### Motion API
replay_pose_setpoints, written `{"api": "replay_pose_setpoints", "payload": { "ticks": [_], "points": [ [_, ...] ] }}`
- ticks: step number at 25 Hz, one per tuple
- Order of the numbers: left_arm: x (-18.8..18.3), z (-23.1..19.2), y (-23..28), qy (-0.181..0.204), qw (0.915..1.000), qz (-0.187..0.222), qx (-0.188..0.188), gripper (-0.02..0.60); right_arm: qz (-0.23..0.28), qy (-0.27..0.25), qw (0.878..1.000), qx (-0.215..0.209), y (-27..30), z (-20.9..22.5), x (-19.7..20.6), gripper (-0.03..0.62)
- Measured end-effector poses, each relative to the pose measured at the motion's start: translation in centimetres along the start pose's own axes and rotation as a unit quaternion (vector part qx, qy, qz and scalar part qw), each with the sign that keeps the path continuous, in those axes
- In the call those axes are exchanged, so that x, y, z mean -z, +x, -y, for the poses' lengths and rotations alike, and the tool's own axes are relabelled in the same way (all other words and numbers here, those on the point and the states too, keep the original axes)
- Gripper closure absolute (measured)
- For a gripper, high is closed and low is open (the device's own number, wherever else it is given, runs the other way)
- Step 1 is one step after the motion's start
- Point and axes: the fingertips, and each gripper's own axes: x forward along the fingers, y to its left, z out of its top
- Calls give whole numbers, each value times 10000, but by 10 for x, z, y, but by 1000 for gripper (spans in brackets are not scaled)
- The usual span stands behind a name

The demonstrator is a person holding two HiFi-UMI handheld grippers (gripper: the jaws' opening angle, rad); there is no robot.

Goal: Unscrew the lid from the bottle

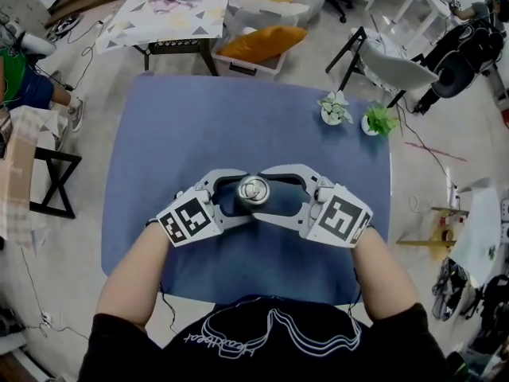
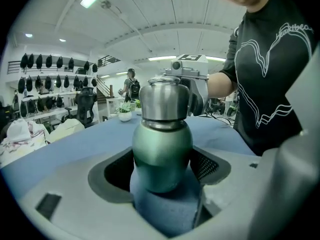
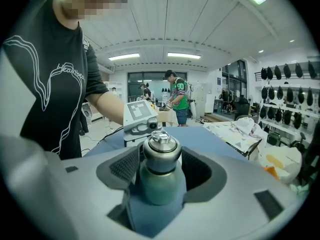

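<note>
A green metal bottle (image 1: 253, 189) with a steel lid stands upright on the blue table (image 1: 159, 134), near its front middle. My left gripper (image 1: 238, 197) reaches in from the left, and in the left gripper view its jaws are shut on the green body (image 2: 162, 154) below the steel lid (image 2: 165, 101). From the right comes my right gripper (image 1: 274, 195). In the right gripper view the lid (image 3: 161, 149) sits between its jaws, with a dark gap on the lid's right side, so the pads are not pressing.
Two small potted plants (image 1: 335, 108) (image 1: 379, 121) stand at the table's far right. Behind the table are a white chair (image 1: 390, 66) and a bin with an orange cushion (image 1: 261, 42). A person in green (image 3: 177, 104) stands in the background.
</note>
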Motion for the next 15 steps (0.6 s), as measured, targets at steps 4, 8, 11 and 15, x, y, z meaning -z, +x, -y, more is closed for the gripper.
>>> {"api": "replay_pose_setpoints", "payload": {
  "ticks": [4,8,11,15],
  "points": [
    [0,-2,-1,-174,9993,-65,-313,233,491,278,9966,604,-10,4,-11,303],
    [1,-3,0,-478,9951,-78,-865,233,751,537,9891,1152,-15,4,-12,269],
    [2,-2,0,-722,9884,-87,-1332,233,866,729,9817,1532,-16,2,-14,247],
    [3,-4,-4,-1052,9744,-42,-1988,233,857,961,9718,1975,-13,4,-12,258]
  ]
}}
